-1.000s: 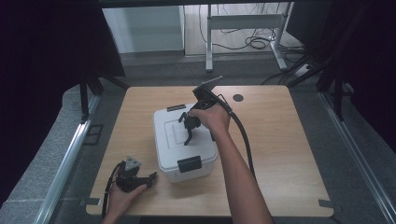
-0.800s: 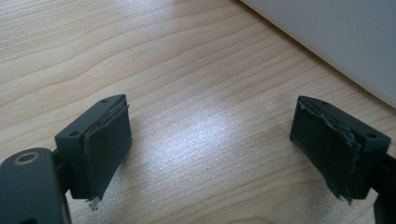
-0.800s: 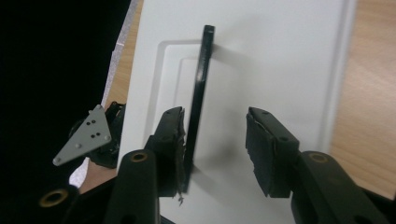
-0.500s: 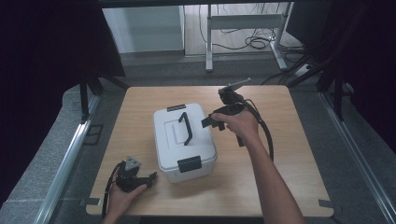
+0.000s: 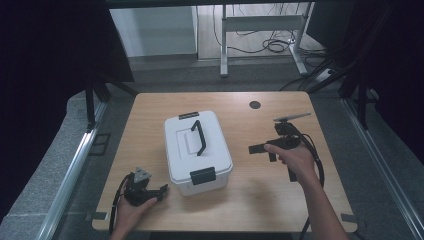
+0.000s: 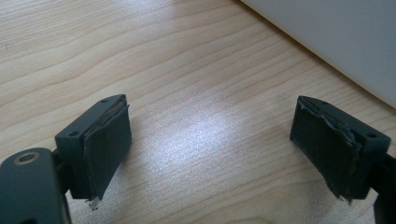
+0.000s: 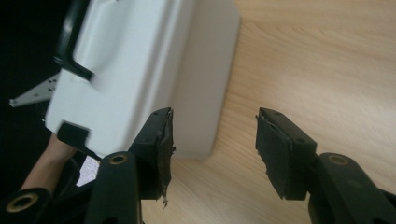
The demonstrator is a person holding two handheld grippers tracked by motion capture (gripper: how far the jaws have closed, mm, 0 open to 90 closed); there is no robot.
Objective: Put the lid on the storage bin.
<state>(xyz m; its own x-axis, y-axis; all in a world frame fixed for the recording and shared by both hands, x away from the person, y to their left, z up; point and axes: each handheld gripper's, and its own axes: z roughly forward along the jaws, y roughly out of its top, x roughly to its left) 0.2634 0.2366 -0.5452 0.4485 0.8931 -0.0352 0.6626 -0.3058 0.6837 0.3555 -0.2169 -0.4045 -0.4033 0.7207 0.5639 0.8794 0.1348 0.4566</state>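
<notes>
A wooden table (image 5: 250,200) fills the middle of the high view, with grey floor and dark curtains around it.

On the table, a little left of centre, sits a white box (image 5: 197,150) with its lid on. A black handle (image 5: 199,137) lies along the top of the lid, and a black latch (image 5: 202,175) sits on the near end — a second latch (image 5: 188,115) is on the far end. In the right gripper view the box (image 7: 140,70) stands ahead and to the left, the handle (image 7: 70,39) a dark blur on top.

The person's right forearm comes in from the bottom right. The right gripper (image 5: 260,149) is over bare wood to the right of the box, apart from it, pointing toward it. Its jaws have just been opening and now stand wide apart with nothing between them; the right gripper view (image 7: 212,149) shows only wood and the box side past the black pads (image 7: 273,151).

The left gripper (image 5: 161,191) rests low at the near left of the table, just beside the near left corner of the box. Its jaws are spread wide and hold nothing — the left gripper view (image 6: 210,149) shows bare wood between the pads (image 6: 107,144), with the box's white side (image 6: 336,37) across the upper right corner.

A small dark round hole (image 5: 255,105) marks the far side of the table.
</notes>
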